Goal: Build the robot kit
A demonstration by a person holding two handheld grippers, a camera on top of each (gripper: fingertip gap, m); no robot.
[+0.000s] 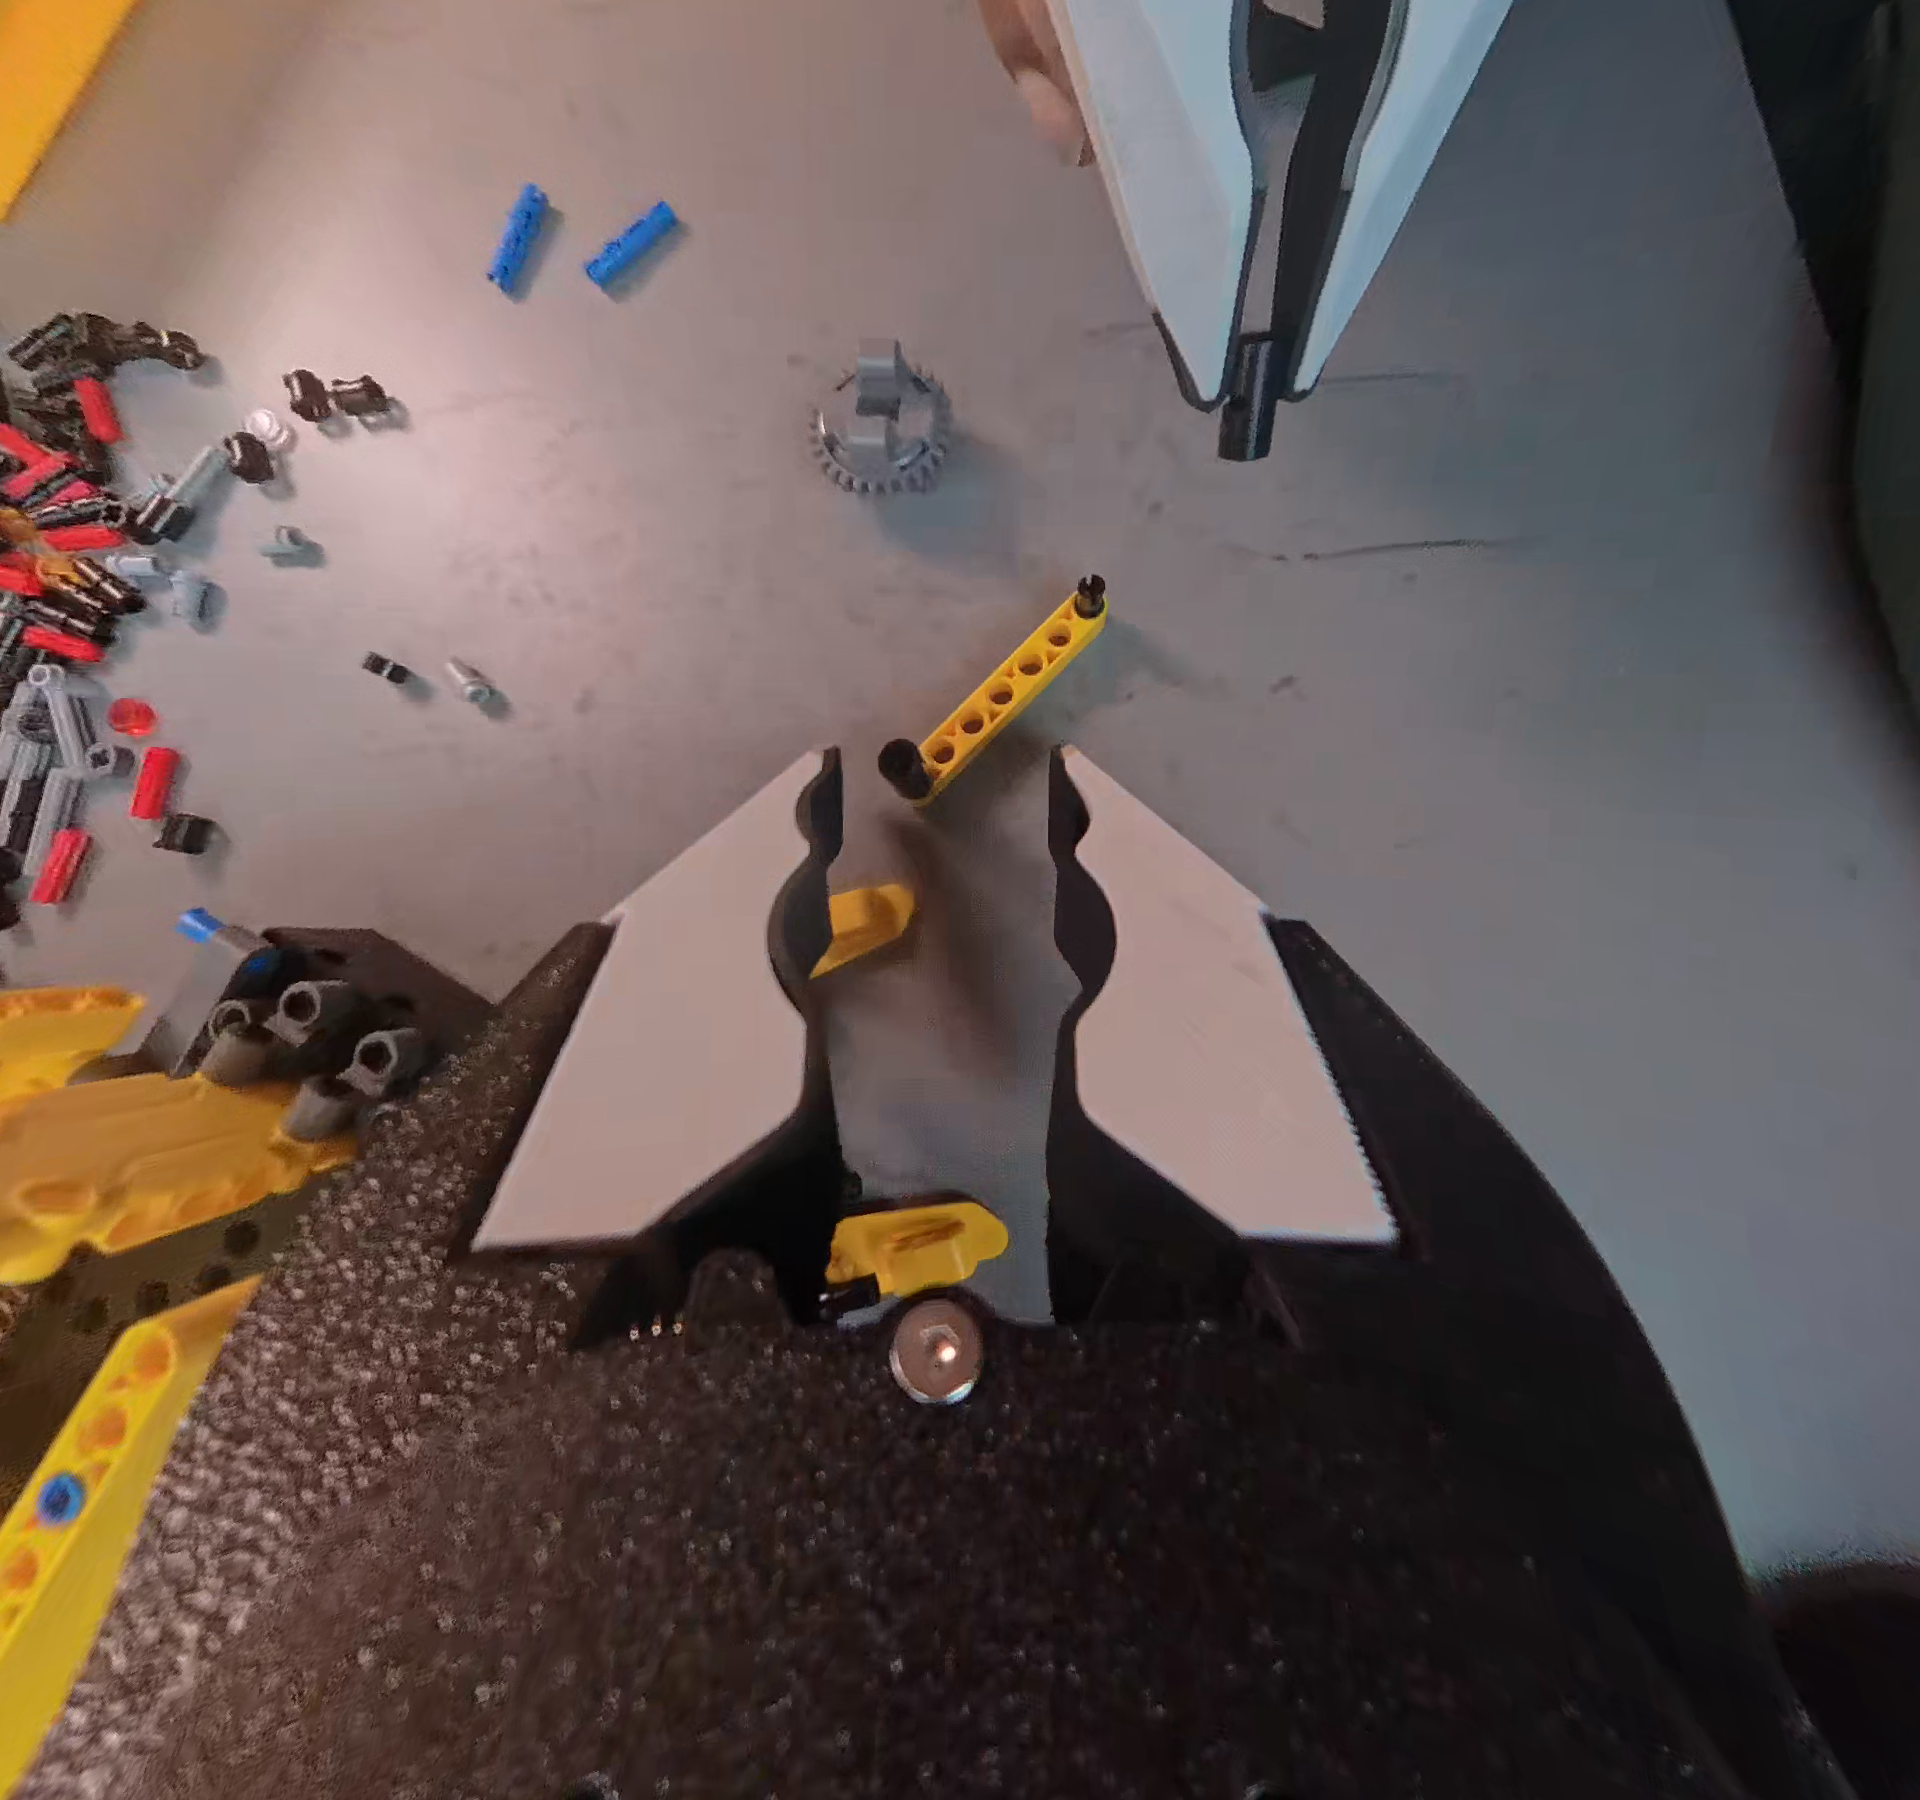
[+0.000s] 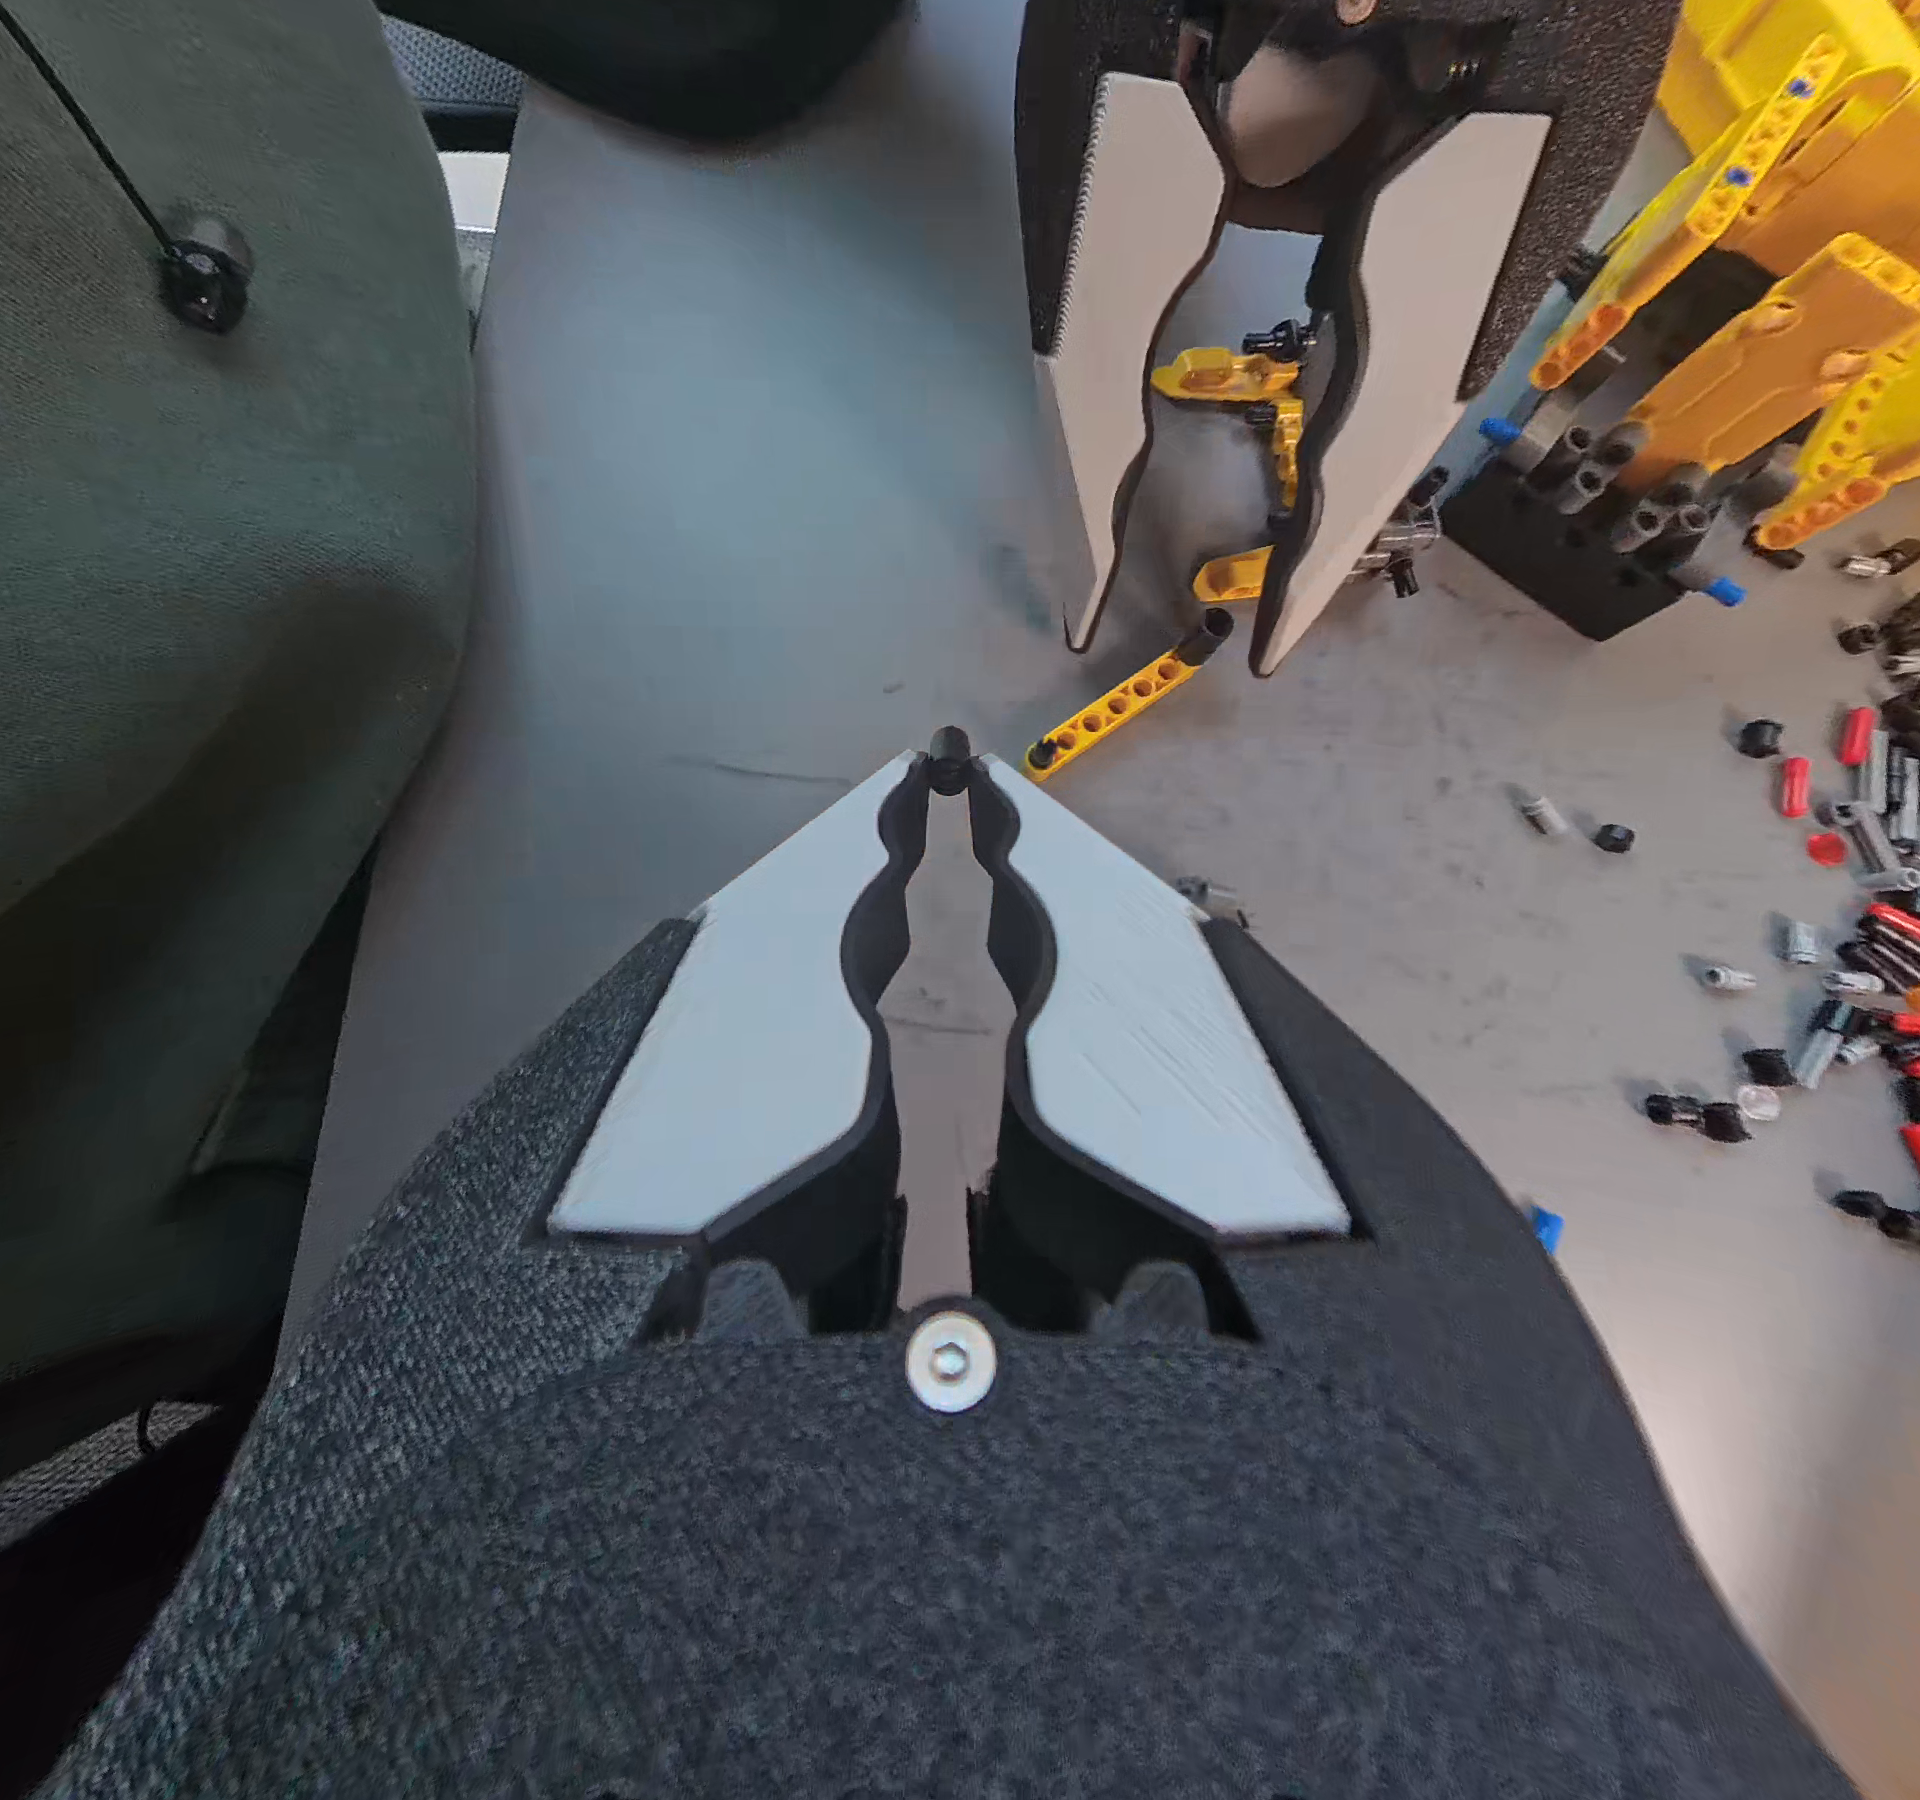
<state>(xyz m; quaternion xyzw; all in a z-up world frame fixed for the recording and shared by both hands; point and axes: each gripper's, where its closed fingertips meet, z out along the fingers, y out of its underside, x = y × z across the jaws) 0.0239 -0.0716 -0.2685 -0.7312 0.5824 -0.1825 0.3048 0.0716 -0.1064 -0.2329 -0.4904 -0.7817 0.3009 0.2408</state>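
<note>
A yellow beam with a row of holes [image 1: 1008, 690] lies on the grey table with a black pin at each end. My left gripper [image 1: 945, 763] is open and empty, its tips on either side of the beam's near end. It also shows in the right wrist view [image 2: 1169, 657], standing over the beam [image 2: 1117, 706]. My right gripper [image 2: 948, 763] is shut on a small black pin [image 2: 948, 744] and holds it just above the table near the beam's other end. In the left wrist view the right gripper [image 1: 1247, 389] shows at the upper right with the pin [image 1: 1245, 431] at its tips.
A grey gear [image 1: 881, 431] and two blue pins [image 1: 516, 238] lie beyond the beam. A pile of small red, black and grey parts [image 1: 62, 587] lies left. A yellow and black model [image 1: 156, 1158] stands near left. Small yellow pieces [image 1: 868, 919] lie under my left gripper. Green fabric [image 2: 208, 503] borders the table. One gripper's finger ends stand about 7 cm off the other's.
</note>
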